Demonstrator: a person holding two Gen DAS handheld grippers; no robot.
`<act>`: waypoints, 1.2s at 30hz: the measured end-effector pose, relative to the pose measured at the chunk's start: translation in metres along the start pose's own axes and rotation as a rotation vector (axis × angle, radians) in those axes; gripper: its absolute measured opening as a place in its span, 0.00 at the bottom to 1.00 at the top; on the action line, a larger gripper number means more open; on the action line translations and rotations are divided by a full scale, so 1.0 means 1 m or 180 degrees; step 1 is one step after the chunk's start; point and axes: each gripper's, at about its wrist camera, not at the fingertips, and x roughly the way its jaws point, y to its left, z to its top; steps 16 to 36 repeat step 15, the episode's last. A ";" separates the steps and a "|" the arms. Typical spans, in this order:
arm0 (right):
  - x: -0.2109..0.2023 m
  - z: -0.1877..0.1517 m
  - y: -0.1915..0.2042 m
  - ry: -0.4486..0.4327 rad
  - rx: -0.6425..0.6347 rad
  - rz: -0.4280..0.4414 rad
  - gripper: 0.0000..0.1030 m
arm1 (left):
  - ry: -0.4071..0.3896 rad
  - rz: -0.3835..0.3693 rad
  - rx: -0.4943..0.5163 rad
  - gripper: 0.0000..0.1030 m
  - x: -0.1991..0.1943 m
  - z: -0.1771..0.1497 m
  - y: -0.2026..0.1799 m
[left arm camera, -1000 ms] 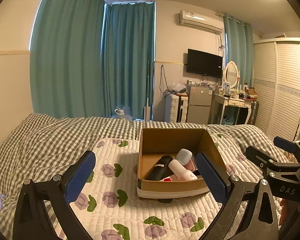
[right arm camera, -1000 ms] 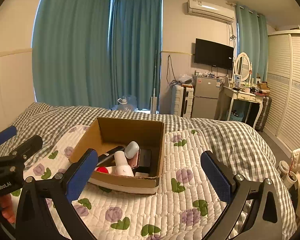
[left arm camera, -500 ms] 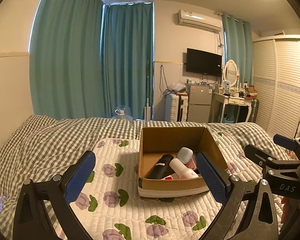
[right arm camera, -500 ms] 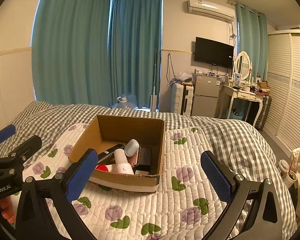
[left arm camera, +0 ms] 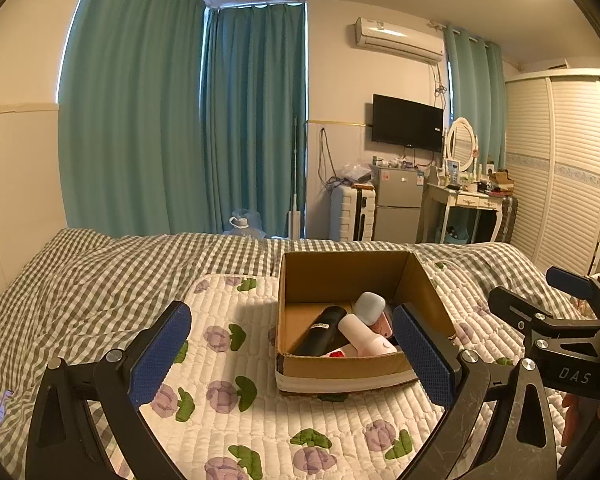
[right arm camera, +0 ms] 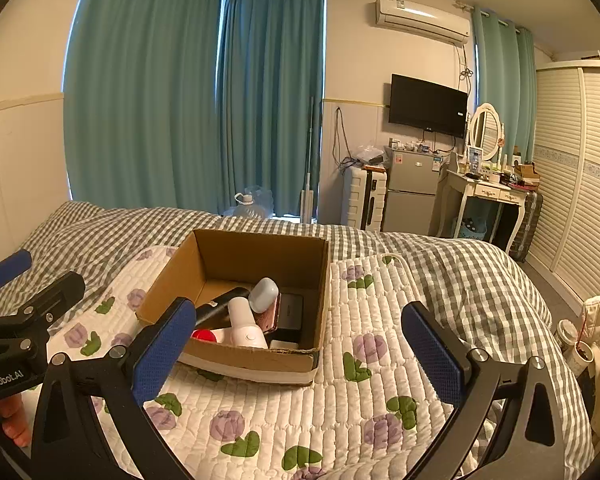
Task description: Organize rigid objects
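Note:
An open cardboard box (left arm camera: pixel 324 366) sits on a white quilted mat with purple flowers (left arm camera: pixel 228 392) on the bed. It holds a black bottle (left arm camera: pixel 320 334), a white bottle (left arm camera: pixel 364 336), a pale blue-capped item (left arm camera: pixel 370 307), a red item and dark flat things. The box also shows in the right wrist view (right arm camera: pixel 260 256). My left gripper (left arm camera: pixel 296 354) is open and empty, held short of the box. My right gripper (right arm camera: pixel 300 354) is open and empty, also short of the box. Each gripper shows at the edge of the other's view.
The bed has a grey checked cover (left arm camera: pixel 100 272). Beyond it are teal curtains (left arm camera: pixel 188 120), a white suitcase (left arm camera: pixel 350 214), a small fridge (left arm camera: pixel 398 208), a dressing table (left arm camera: pixel 468 200) and a slatted wardrobe (left arm camera: pixel 560 168).
Both views have shifted very slightly; the box appears a little lower and nearer. Both grippers stay open and empty.

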 end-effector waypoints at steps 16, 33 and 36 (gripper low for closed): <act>0.001 -0.001 -0.001 -0.0014 -0.0002 -0.0036 1.00 | 0.0102 -0.0012 -0.0059 1.00 0.006 -0.004 0.005; 0.001 -0.001 -0.001 -0.0014 -0.0002 -0.0036 1.00 | 0.0102 -0.0012 -0.0059 1.00 0.006 -0.004 0.005; 0.001 -0.001 -0.001 -0.0014 -0.0002 -0.0036 1.00 | 0.0102 -0.0012 -0.0059 1.00 0.006 -0.004 0.005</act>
